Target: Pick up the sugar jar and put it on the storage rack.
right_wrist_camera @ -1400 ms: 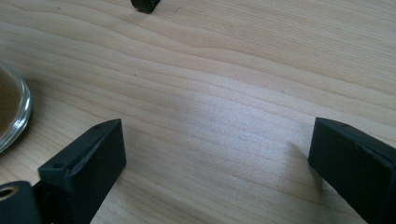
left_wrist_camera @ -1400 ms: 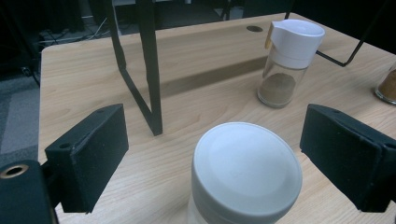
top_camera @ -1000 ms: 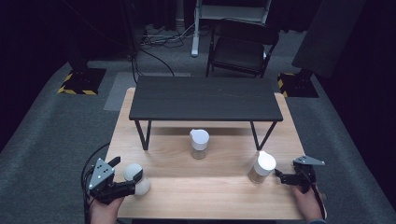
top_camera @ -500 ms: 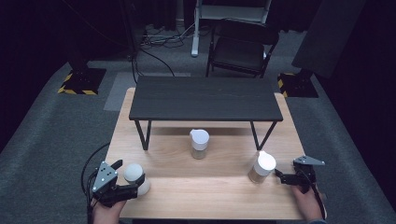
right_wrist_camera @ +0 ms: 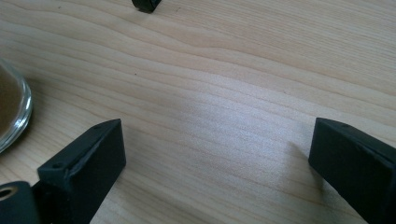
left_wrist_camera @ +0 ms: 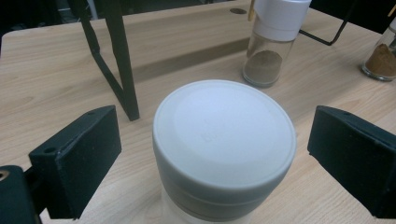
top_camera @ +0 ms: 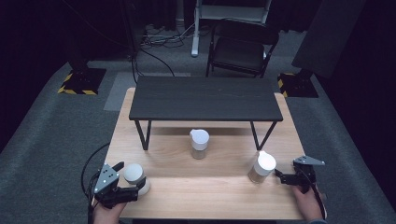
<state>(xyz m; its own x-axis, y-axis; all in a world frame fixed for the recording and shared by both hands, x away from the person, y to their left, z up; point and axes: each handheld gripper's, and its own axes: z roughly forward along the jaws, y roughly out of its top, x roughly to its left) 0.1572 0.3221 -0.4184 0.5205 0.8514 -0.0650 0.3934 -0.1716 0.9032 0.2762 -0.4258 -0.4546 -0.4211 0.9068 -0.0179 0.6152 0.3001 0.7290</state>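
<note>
A white-lidded jar stands near the table's front left corner. My left gripper is open around it. In the left gripper view the jar's lid sits between the two black jaws with a gap on each side. A second jar with brown powder stands mid-table, also seen as the spice jar. A third jar stands front right. My right gripper is open just right of it, low over bare wood, with the jar's glass base at the left edge.
A low black shelf on thin legs spans the back of the wooden table. One of its legs rises just behind the left jar. A black chair and cables lie on the carpet beyond.
The left gripper has edged slightly toward the near edge while staying around the white-lidded jar. The right gripper and the jars have not moved.
</note>
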